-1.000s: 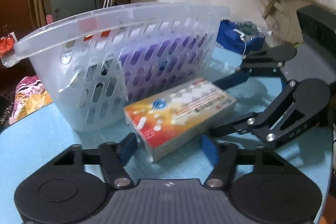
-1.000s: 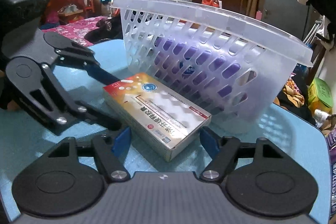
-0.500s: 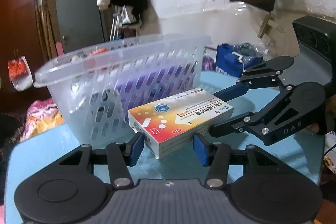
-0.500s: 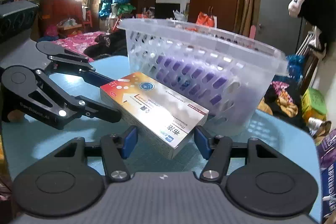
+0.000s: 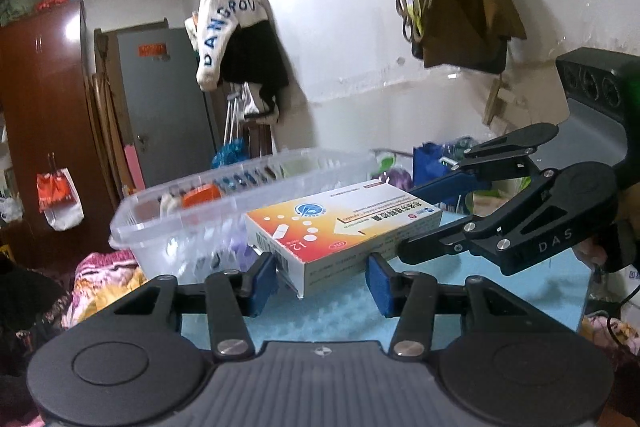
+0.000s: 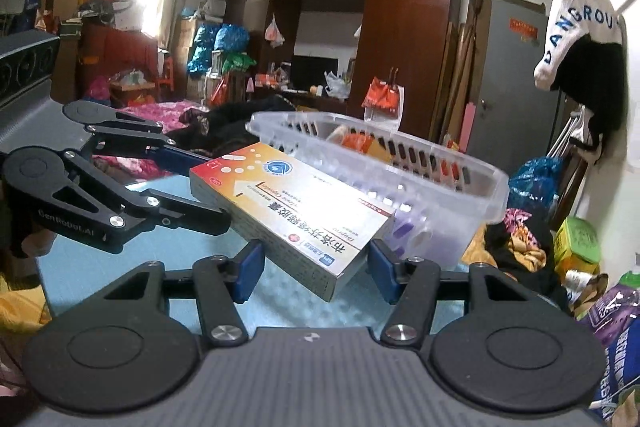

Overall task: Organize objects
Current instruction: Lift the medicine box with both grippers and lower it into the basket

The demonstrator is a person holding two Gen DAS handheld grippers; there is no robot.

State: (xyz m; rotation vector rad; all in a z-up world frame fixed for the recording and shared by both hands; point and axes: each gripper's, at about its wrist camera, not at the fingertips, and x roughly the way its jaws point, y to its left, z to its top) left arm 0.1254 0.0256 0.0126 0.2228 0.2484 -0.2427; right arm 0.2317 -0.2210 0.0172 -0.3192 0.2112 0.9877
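**K:** Jaws on both sides pinch the same medicine box (image 5: 344, 227), one gripper per end. Left gripper (image 5: 320, 277) has its blue pads against the end with the barcode flap; right gripper (image 6: 314, 269) clamps the opposite end, the one with the printed name.

**M:** Box position?

**K:** Bridged between the two pairs of jaws, off the blue table (image 5: 340, 315), tilted a bit. Basket (image 6: 440, 187) sits just past the box, beyond the fingertips in both views. Some orange and purple items are already inside it.

**M:** Risks?

**K:** Three, by his read. One: the left pads look to bite only the last bit of the box, right at the flap. Thin card may buckle or the flap may open, and that end would drop. Two: two grippers on one rigid box. If the hands drift apart or twist, one end pulls free or the carton creases.

**M:** Third?

**K:** Basket rim (image 5: 248, 183). The box's far edge looks about level with it. Move forward without more lift and it would likely catch the rim and shove the light basket along the table.
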